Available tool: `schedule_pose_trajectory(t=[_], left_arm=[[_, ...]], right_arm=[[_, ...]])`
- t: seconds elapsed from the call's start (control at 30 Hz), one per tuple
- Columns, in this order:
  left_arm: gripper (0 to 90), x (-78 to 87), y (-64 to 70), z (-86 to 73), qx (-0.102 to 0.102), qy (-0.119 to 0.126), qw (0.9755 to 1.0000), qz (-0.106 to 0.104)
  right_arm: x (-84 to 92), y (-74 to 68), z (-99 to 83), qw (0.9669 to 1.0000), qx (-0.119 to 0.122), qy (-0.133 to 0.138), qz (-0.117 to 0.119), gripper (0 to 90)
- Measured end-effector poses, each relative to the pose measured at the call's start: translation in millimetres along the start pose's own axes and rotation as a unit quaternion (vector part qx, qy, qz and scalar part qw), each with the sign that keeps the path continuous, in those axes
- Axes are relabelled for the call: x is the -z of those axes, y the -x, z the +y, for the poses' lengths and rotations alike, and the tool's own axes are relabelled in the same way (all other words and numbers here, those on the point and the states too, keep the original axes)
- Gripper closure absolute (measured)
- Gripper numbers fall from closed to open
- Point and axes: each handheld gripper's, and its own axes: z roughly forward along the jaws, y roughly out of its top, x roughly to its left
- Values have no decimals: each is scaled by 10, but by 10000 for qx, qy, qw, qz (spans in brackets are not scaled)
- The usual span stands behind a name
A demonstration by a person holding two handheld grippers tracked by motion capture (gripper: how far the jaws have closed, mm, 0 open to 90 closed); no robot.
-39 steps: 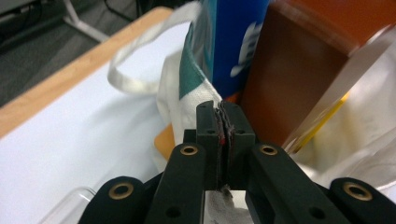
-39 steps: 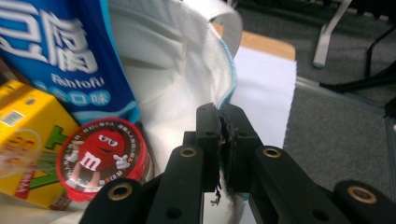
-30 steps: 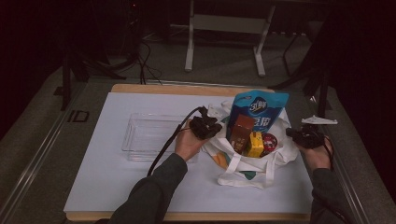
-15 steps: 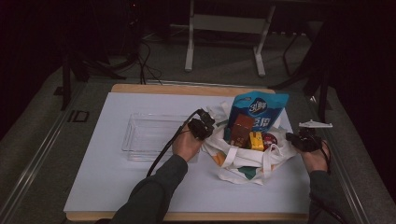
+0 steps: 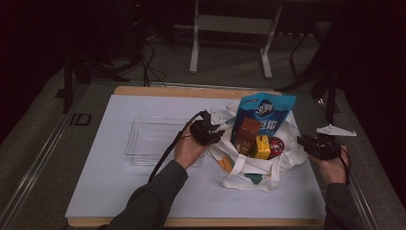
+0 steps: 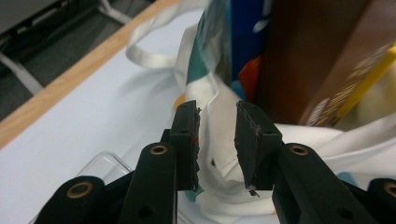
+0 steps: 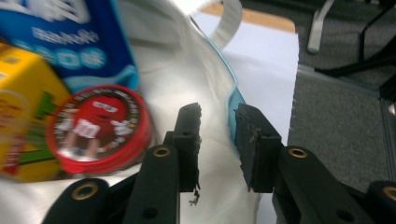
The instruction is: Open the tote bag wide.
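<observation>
A white tote bag (image 5: 261, 160) lies on the white table cover (image 5: 119, 187), right of centre, stuffed with a blue snack pouch (image 5: 265, 112), a brown box (image 5: 248, 135), a yellow carton (image 5: 262, 146) and a round red candy tin (image 5: 276, 146). Just left of it sits a clear plastic tray (image 5: 148, 141); the left hand and its cable lie across the tray's near corner.

The left gripper (image 6: 217, 140) sits at the bag's left edge, the right gripper (image 7: 217, 144) at its right edge. The left gripper view brings out a fold of the bag's rim between the parted jaws — the pads no longer press it — with the brown box close behind. The right gripper view shows the bag's blue-trimmed edge in the gap, again unpinched, and the tin's cartoon face beside the carton.

Both pairs of jaws have just been opening, to a narrow gap. Against half a second ago, the bag's mouth looks less stretched and both hands sit slightly higher.
</observation>
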Motion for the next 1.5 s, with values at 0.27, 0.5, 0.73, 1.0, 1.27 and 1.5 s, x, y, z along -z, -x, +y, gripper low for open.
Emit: schedule_pose_trajectory(t=[0.27, 0.5, 0.73, 1.0, 1.27, 1.5], left_arm=[[689, 123, 151, 32, -102, 356, 9983, -443], [708, 34, 319, -12, -221, 272, 9972, -657], [795, -178, 457, -120, -288, -119, 9961, -822], [877, -428, 668, -328, -505, -575, 9954, -584], [897, -607, 710, -540, -206, -581, 9959, -664], [899, -638, 759, -589, -233, -507, 9972, -506]], right_arm=[[303, -238, -56, 9984, 264, 317, 377, 655], [461, -445, -207, 9941, 423, 468, 887, 655], [257, -582, -455, 9944, 448, 137, 950, 830], [31, -710, -599, 9958, 502, -242, 733, 851], [-146, -768, -773, 9957, 414, -542, 623, 850], [-177, -791, -799, 9974, 195, -489, 493, 848]])
